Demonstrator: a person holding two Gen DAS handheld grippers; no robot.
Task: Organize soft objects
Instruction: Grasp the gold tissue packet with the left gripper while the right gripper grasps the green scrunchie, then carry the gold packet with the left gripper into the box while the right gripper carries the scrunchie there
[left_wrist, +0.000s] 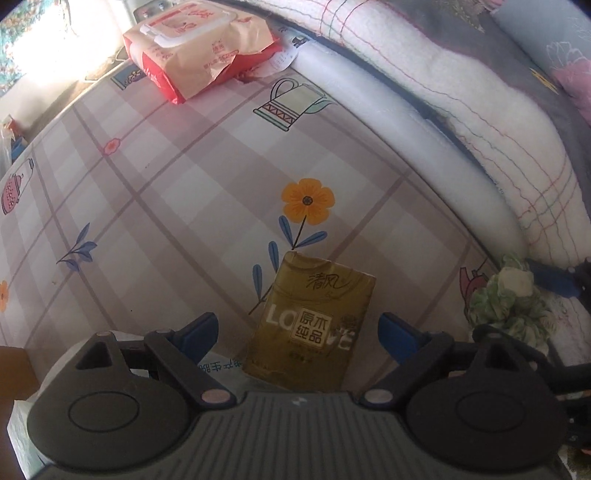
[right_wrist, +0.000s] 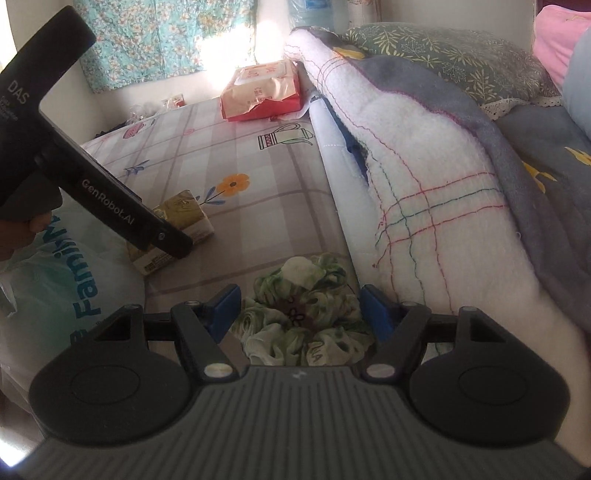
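A yellow tissue pack (left_wrist: 314, 325) lies on the checked bed sheet (left_wrist: 166, 192), between the fingers of my open left gripper (left_wrist: 297, 334), which do not touch it. The pack also shows in the right wrist view (right_wrist: 184, 221), partly behind the left gripper's body. A green and white scrunchie (right_wrist: 303, 314) lies between the open fingers of my right gripper (right_wrist: 299, 310), not squeezed. It also shows at the right in the left wrist view (left_wrist: 509, 302). A red and cream wet-wipes pack (left_wrist: 199, 48) lies at the far end of the sheet.
A rolled white and grey quilt (right_wrist: 424, 166) runs along the right side of the sheet. A white plastic bag (right_wrist: 55, 288) with blue letters sits at the near left. Patterned pillows (right_wrist: 461, 62) lie behind the quilt. A floral curtain (right_wrist: 147, 37) hangs on the far wall.
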